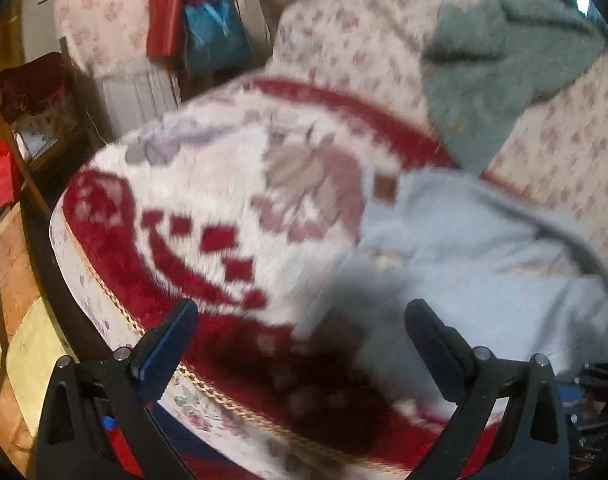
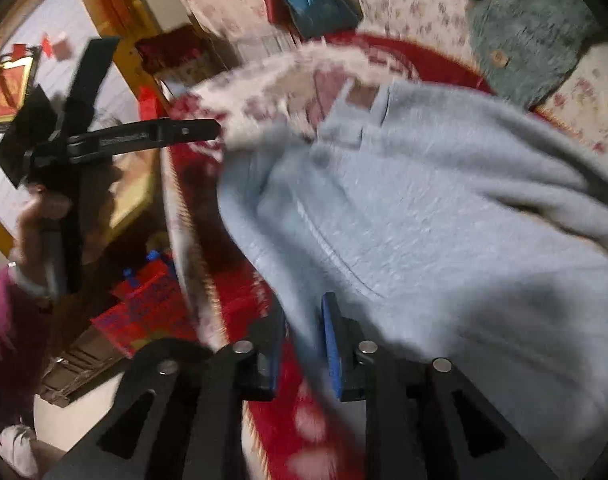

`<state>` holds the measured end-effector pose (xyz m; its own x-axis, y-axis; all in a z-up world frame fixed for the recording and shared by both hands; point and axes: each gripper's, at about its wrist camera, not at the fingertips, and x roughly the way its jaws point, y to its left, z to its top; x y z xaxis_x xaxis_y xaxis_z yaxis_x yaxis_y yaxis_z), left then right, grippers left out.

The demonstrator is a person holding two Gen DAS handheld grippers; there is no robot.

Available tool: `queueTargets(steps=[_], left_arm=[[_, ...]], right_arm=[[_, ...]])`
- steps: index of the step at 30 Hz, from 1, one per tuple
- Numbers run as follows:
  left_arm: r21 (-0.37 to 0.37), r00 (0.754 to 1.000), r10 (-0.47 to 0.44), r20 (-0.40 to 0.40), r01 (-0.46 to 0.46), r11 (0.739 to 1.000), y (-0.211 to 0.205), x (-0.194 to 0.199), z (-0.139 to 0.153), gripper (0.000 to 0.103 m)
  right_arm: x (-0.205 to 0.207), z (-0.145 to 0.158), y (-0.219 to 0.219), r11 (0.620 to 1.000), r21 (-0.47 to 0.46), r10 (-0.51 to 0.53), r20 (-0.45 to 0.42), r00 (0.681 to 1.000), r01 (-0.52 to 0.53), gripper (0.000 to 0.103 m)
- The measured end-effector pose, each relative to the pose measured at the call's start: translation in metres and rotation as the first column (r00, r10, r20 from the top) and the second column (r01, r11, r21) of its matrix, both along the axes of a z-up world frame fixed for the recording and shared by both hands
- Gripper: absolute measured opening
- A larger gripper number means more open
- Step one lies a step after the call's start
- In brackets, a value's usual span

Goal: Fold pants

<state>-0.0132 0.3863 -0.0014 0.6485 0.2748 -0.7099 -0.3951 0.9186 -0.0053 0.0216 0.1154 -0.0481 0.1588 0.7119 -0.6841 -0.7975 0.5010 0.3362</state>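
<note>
Our right gripper (image 2: 302, 344), at lower centre, has narrowed onto an edge of the pale-blue pants (image 2: 423, 208), seemingly pinching it. Our left gripper (image 1: 300, 320) gapes wide, empty, over the red-and-white blanket (image 1: 208, 184); pants lie right. We should grip the opposite edge before lifting evenly.

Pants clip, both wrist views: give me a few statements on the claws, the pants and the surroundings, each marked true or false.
1. The left claw is open and holds nothing. True.
2. The pants are dark red. False: they are pale blue-grey.
3. The pants lie on a red and white patterned blanket. True.
4. The right claw is spread wide, clear of the pants. False: its fingers stand close together with an edge of the pants between them.
5. A grey-green garment lies on the floral backrest. True.
</note>
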Motion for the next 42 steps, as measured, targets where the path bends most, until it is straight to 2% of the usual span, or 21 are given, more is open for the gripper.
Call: queueTargets(steps=[1, 2, 3, 4, 6, 8, 9, 10, 11, 15, 16, 18, 20, 22, 24, 26, 29, 33, 37, 40, 42], left_arm=[[-0.013, 1.000, 0.003, 0.025, -0.003, 1.000, -0.003, -0.002, 0.008, 0.103], [-0.029, 0.999, -0.002, 0.041, 0.003, 1.000, -0.006, -0.003, 0.015, 0.103], [-0.041, 0.999, -0.014, 0.051, 0.016, 0.999, -0.010, 0.000, 0.019, 0.103], [-0.054, 0.997, -0.033, 0.063, 0.037, 0.998, -0.018, 0.002, 0.024, 0.103], [-0.073, 0.995, -0.062, 0.079, 0.068, 0.995, -0.033, 0.005, 0.028, 0.103], [-0.081, 0.992, -0.094, 0.088, 0.101, 0.992, -0.052, 0.011, 0.024, 0.103], [-0.091, 0.991, -0.111, 0.078, 0.118, 0.989, -0.063, 0.018, 0.019, 0.103], [-0.106, 0.990, -0.125, 0.067, 0.131, 0.986, -0.072, 0.022, 0.014, 0.103], [-0.126, 0.988, -0.140, 0.059, 0.147, 0.981, -0.080, 0.029, 0.009, 0.103], [-0.193, 0.981, -0.191, 0.035, 0.194, 0.962, -0.108, 0.058, -0.008, 0.103], [-0.213, 0.980, -0.198, 0.028, 0.199, 0.957, -0.113, 0.068, -0.012, 0.103], [-0.236, 0.977, -0.215, 0.017, 0.212, 0.948, -0.120, 0.088, -0.018, 0.103], [-0.266, 0.979, -0.203, -0.014, 0.192, 0.945, -0.120, 0.109, -0.024, 0.103], [-0.333, 0.983, -0.184, -0.026, 0.165, 0.928, -0.113, 0.132, -0.030, 0.103], [-0.395, 0.988, -0.146, -0.053, 0.113, 0.911, -0.103, 0.152, -0.039, 0.103], [-0.457, 0.991, -0.112, -0.070, 0.068, 0.887, -0.092, 0.173, -0.046, 0.103], [-0.500, 0.994, -0.063, -0.087, 0.012, 0.866, -0.083, 0.205, -0.051, 0.103], [-0.530, 0.996, 0.002, -0.091, -0.050, 0.846, -0.078, 0.241, -0.053, 0.103], [-0.525, 0.981, 0.106, -0.160, -0.175, 0.833, -0.070, 0.270, -0.070, 0.103], [-0.522, 0.967, 0.145, -0.208, -0.235, 0.820, -0.067, 0.283, -0.084, 0.103], [-0.498, 0.961, 0.156, -0.230, -0.254, 0.829, -0.068, 0.289, -0.090, 0.103]], right_arm=[[-0.002, 0.009, -0.018, 1.000, 0.020, -0.023, 0.019, 1.000, 0.023, 0.048], [-0.002, 0.013, -0.033, 0.998, 0.032, -0.050, 0.029, 0.998, 0.050, 0.058], [-0.002, 0.017, -0.048, 0.995, 0.038, -0.092, 0.041, 0.995, 0.091, 0.072], [0.000, 0.018, -0.066, 0.989, 0.040, -0.144, 0.054, 0.988, 0.142, 0.074], [0.005, 0.015, -0.099, 0.967, 0.021, -0.254, 0.070, 0.965, 0.253, 0.074], [0.015, 0.001, -0.119, 0.939, -0.049, -0.335, 0.079, 0.939, 0.339, 0.074], [0.023, -0.015, -0.125, 0.925, -0.110, -0.361, 0.047, 0.931, 0.364, 0.074], [0.030, -0.033, -0.128, 0.918, -0.165, -0.370, -0.025, 0.929, 0.361, 0.074], [0.033, -0.044, -0.131, 0.917, -0.188, -0.370, -0.077, 0.926, 0.351, 0.074], [0.027, -0.010, -0.141, 0.931, -0.075, -0.360, -0.033, 0.932, 0.357, 0.074], [0.026, 0.003, -0.146, 0.926, -0.036, -0.376, -0.014, 0.926, 0.376, 0.074], [0.031, 0.018, -0.156, 0.911, -0.018, -0.412, 0.017, 0.911, 0.412, 0.075], [0.040, 0.029, -0.161, 0.897, -0.030, -0.438, 0.063, 0.897, 0.440, 0.075], [0.052, 0.034, -0.161, 0.894, -0.048, -0.439, 0.102, 0.892, 0.446, 0.076], [0.062, 0.037, -0.163, 0.891, -0.052, -0.444, 0.106, 0.890, 0.451, 0.076], [0.074, 0.037, -0.169, 0.888, -0.007, -0.458, 0.064, 0.887, 0.459, 0.076], [0.081, 0.032, -0.190, 0.880, 0.036, -0.474, -0.018, 0.880, 0.474, 0.076], [0.090, 0.020, -0.200, 0.870, 0.052, -0.485, -0.090, 0.870, 0.491, 0.076], [0.095, 0.013, -0.209, 0.871, 0.065, -0.479, -0.105, 0.871, 0.487, 0.076], [0.096, 0.011, -0.217, 0.874, 0.075, -0.471, -0.112, 0.875, 0.480, 0.076], [0.098, 0.008, -0.224, 0.872, 0.076, -0.473, -0.118, 0.873, 0.483, 0.076]])
